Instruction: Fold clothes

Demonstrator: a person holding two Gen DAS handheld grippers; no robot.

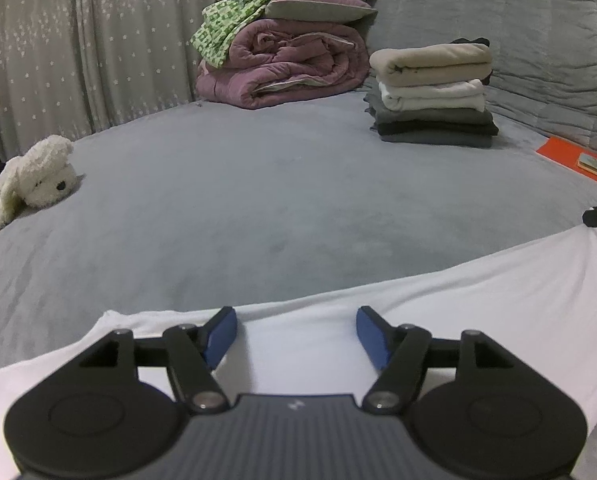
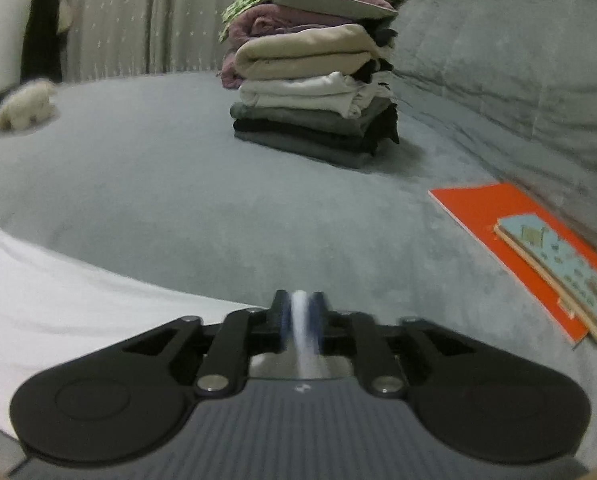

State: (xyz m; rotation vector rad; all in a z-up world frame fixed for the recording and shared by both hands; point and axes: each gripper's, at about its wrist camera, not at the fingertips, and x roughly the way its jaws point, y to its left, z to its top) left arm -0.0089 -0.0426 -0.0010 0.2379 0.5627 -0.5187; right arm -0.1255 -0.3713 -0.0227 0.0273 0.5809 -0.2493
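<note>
Closest in, the left gripper (image 1: 297, 330) sits over the white garment (image 1: 478, 292) with its blue fingers (image 1: 220, 336) spread wide, nothing between them; the cloth lies flat on the grey bed (image 1: 258, 200) right under it and runs off to the right edge of that view. The right gripper (image 2: 301, 312) is pressed together on a thin fold of that same white garment (image 2: 58, 300), which shows as a pale strip pinched between the pads; the rest of the cloth spreads away to its left.

A bit further out on the right there's an orange book (image 2: 494, 216) with a smaller light-blue book (image 2: 558, 268) lying on top, both close to the quilted grey backrest (image 2: 518, 60). Off to the left, a white plush dog (image 1: 30, 180) flopped on its side.

Mid-bed stands the folded stack (image 1: 432, 96), beige on top, white under it, then greys and black; behind that a rolled mauve blanket (image 1: 286, 64) with a green patterned cloth (image 1: 234, 20) and a pillow (image 1: 318, 6) piled on it; star-print curtain (image 1: 78, 40) at the very back.
</note>
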